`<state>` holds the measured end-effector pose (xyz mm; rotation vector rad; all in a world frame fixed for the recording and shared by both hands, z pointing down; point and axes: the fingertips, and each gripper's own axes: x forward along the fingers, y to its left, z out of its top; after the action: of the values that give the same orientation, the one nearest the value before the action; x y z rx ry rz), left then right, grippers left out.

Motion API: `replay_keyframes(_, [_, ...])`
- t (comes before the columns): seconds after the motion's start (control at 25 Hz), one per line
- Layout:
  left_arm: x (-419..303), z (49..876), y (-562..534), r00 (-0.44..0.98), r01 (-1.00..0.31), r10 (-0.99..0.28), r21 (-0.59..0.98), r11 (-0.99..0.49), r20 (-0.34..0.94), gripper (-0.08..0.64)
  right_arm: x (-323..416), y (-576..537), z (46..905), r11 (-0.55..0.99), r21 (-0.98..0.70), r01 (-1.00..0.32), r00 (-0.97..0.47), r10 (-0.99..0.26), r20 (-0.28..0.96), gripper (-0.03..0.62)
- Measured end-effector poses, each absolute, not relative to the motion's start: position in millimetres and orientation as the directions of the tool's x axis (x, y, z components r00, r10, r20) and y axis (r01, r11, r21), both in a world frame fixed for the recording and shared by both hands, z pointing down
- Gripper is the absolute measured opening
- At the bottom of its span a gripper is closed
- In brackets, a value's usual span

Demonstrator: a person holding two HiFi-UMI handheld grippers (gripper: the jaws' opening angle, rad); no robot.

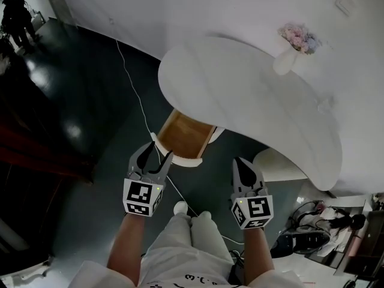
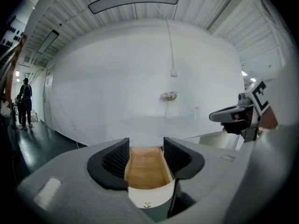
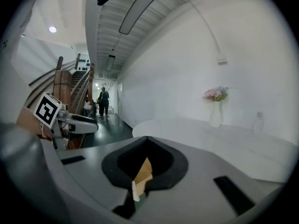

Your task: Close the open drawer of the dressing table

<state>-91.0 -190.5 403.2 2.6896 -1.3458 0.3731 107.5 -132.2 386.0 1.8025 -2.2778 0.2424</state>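
The white dressing table (image 1: pixel 252 95) has a curved top, and its drawer (image 1: pixel 183 135) stands pulled out, showing a wooden inside. My left gripper (image 1: pixel 161 150) is open just in front of the drawer's white front, apart from it. In the left gripper view the drawer (image 2: pixel 145 169) shows between the spread jaws of the left gripper (image 2: pixel 145 143). My right gripper (image 1: pixel 240 162) is shut, empty, and lies right of the drawer below the table edge. Past the right gripper (image 3: pixel 147 140), only a sliver of the drawer (image 3: pixel 144 171) shows.
A vase of flowers (image 1: pixel 294 47) stands on the tabletop by the white wall. A thin cable (image 1: pixel 141 101) runs across the dark floor to the drawer. A white rounded stool (image 1: pixel 279 164) sits under the table, bags (image 1: pixel 312 233) at lower right. People (image 1: pixel 15 17) stand far off.
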Motion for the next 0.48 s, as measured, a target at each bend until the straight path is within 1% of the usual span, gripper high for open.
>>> replay_keyframes(0.2, [-86.7, 449.1, -182.4, 0.58, -0.792, -0.74, 0.022, -0.61, 0.34, 0.232, 109.6, -130.8, 422.1, 0.218, -0.034, -0.975, -0.217, -0.917, 0.333, -0.002])
replay_keyframes(0.48, [-86.3, 511.8, -175.2, 0.556, -0.807, -0.709, 0.077, -0.586, 0.433, 0.232, 114.4, -131.4, 461.3, 0.222, -0.072, -0.972, -0.232, -0.889, 0.396, -0.002])
